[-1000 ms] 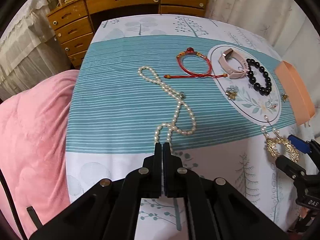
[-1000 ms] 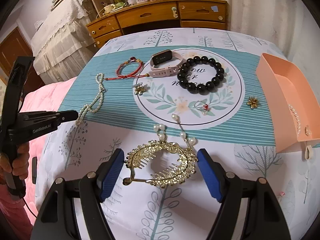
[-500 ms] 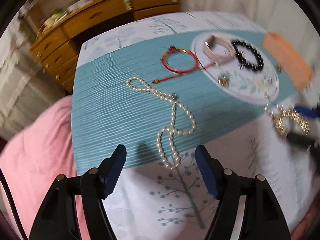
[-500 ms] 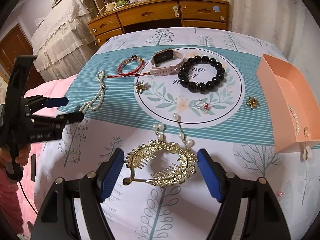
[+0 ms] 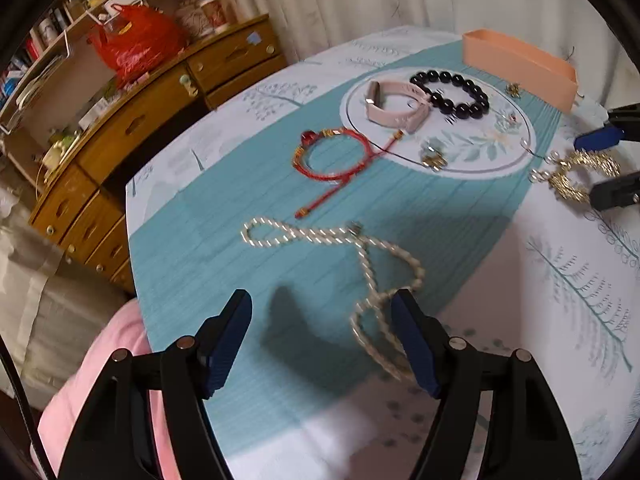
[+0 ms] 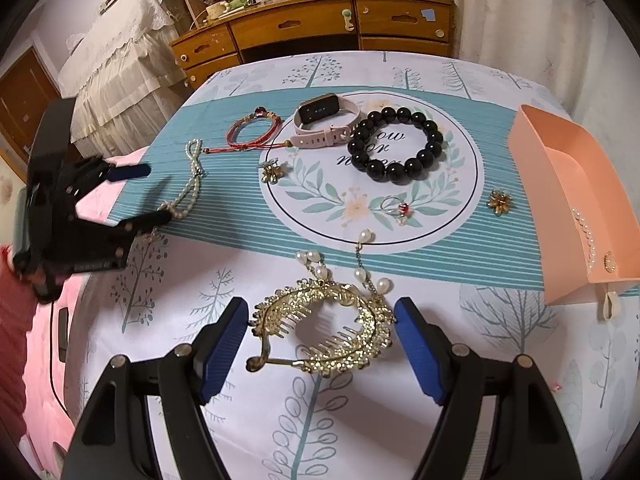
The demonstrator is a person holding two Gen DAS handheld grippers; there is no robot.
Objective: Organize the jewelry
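Note:
A pearl necklace (image 5: pixel 360 248) lies looped on the teal-striped cloth. Its near loop lies between the fingers of my left gripper (image 5: pixel 320 300), close to the right pad; the jaws are opening and neither pad presses on it. My right gripper (image 6: pixel 322 306) hovers open astride a gold hair comb (image 6: pixel 372 320) with pearl drops, which rests on the cloth. Farther back lie a red cord bracelet (image 5: pixel 308 138), a pink smartwatch (image 6: pixel 320 110) and a black bead bracelet (image 6: pixel 394 170). A peach box (image 6: pixel 560 200) stands open at the right.
A small ring (image 6: pixel 396 206), a gold flower (image 6: pixel 499 202) and a gold clip (image 6: pixel 272 172) also lie on the cloth. A pink blanket (image 5: pixel 116 344) borders the left edge. A wooden dresser (image 6: pixel 312 24) stands behind the far edge.
My left gripper went from shut to wide open and rolled, so its view now tilts. The necklace's near loop sits between its fingers. The right gripper and comb have not moved.

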